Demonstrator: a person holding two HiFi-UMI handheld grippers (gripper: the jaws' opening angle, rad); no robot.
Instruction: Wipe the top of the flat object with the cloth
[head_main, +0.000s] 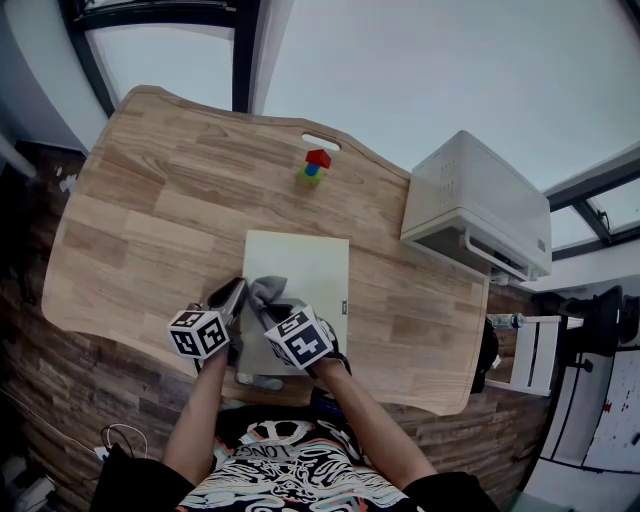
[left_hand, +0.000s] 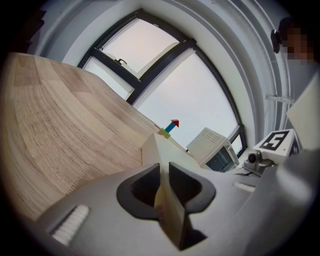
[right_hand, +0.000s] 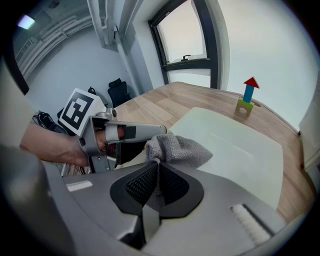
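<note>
My left claw (left_hand: 164, 186) is clamped on the near left edge of the pale flat board (head_main: 305, 262), which lies flat on the wooden table (head_main: 140, 210). My right claw (right_hand: 156, 175) pinches the grey cloth (right_hand: 182, 148), bunched on the board's near left corner, just beside the left claw. A block tower (head_main: 315, 167) stands beyond the board, apart from it.

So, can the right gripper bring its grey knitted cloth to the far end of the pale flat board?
Probably yes. The right gripper holds the grey knitted cloth at the near end of the pale flat board, whose top lies bare ahead. The left gripper clamps the near edge, off that path.
</note>
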